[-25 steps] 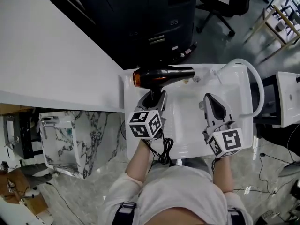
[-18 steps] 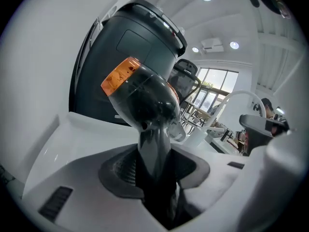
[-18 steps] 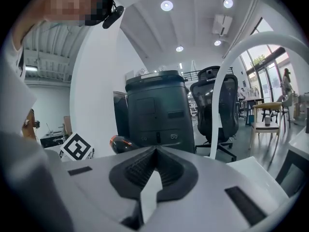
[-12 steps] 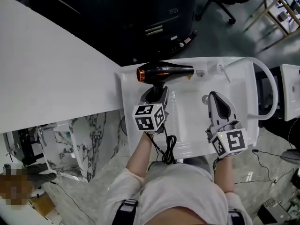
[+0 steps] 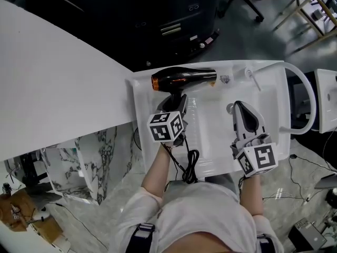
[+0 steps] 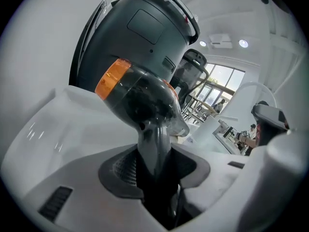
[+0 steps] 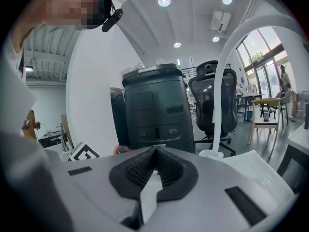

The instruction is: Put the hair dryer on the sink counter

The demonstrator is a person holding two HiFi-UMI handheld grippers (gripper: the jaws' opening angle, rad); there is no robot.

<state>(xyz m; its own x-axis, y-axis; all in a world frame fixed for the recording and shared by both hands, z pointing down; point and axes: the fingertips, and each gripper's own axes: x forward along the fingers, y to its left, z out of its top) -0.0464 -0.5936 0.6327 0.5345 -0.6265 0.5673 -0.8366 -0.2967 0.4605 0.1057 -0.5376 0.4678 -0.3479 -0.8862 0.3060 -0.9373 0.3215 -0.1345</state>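
Your left gripper [image 5: 177,103] jaws grasp the hair dryer [image 5: 184,79] by its handle, barrel above the rear rim of the sink surface [image 5: 138,101]; your right gripper [image 5: 238,107] jaws are clenched, empty. If released unsupported, the barrel may roll into the basin [image 5: 210,136]; the hanging cord [image 5: 188,165] could drag it

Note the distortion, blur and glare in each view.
Head view: evenly lit and sharp, though the white sink counter nearly washes out. Left gripper view: fisheye, black corners, the hair dryer looms soft. Right gripper view: same fisheye, ceiling lights flare.
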